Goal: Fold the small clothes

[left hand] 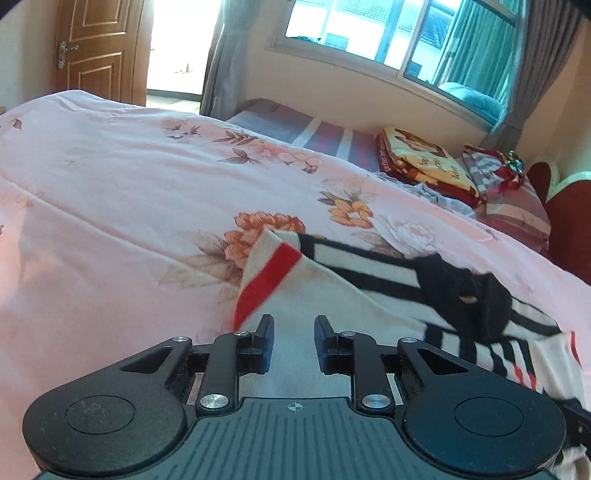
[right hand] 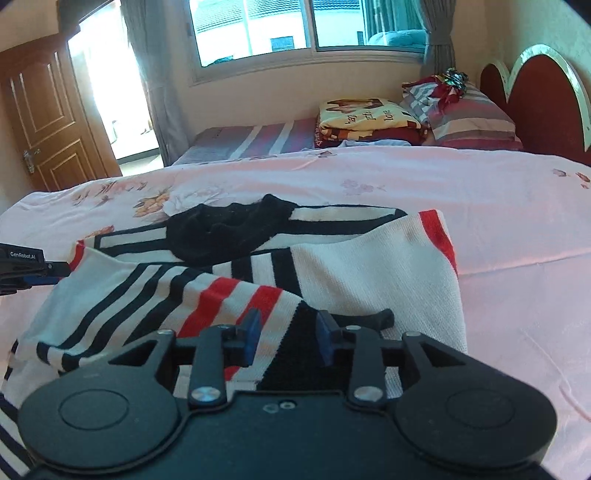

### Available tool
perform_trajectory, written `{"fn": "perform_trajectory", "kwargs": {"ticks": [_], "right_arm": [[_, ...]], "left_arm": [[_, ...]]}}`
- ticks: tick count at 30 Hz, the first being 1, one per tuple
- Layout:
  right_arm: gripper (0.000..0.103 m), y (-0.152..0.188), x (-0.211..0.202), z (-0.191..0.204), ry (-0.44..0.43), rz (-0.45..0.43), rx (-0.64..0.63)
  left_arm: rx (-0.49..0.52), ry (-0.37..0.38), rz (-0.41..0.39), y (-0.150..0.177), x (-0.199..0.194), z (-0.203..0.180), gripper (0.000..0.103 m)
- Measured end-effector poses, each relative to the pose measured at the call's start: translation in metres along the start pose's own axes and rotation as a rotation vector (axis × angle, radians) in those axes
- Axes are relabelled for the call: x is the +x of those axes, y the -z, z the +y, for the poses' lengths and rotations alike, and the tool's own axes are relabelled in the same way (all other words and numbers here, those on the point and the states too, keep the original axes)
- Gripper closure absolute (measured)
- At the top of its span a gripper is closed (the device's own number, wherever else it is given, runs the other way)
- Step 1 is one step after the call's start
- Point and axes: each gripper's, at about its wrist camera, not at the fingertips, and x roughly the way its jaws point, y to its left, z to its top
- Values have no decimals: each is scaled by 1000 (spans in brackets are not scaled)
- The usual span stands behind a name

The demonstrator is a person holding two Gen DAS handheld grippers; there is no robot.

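Note:
A small cream knit sweater with black and red stripes and a black collar lies partly folded on the pink floral bedspread. Its sleeve with a red cuff is folded over the body. In the left wrist view the sweater lies just ahead of my left gripper, which is open with cloth between and under its fingers. My right gripper is open over the sweater's striped hem. The left gripper's tip shows at the left edge of the right wrist view.
Folded blankets and striped pillows lie at the head of the bed by a red headboard. A wooden door and an open doorway are at the far left. A window is behind the bed.

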Motion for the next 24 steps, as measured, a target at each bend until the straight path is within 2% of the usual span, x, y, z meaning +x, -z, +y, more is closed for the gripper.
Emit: {"fn": "perform_trajectory", "kwargs": {"ticks": [2,4,5,8,11,14,19,24], "right_arm": [[70,5,1,-2,8,17,-21],[71,12,11,-7,31,56,-32],[72,15,14,-10,34,50,-45],[73,14,17,-10,48,44,-93],[70,11,9,-8,48,54,-64],[69,13,-2,-2,3,41,-42],[69,10,-4,20,-16,28,-68],[69,15,8,40,4,68,-141]], "left_arm": [[35,3,3,18,-10,-5,80],[78,-28,6,34,-7,-7,80],[87,-34,-18,38,-7,-7,81],[130,-69,-14,34,-8,-13,81],[103,-81,9,31,-18,-14,80],[109,-51,9,38,-34,-27,80],[175,-11,33,52,-36,-62,80],[232,-62,15,65,-33,-76,75]]}}
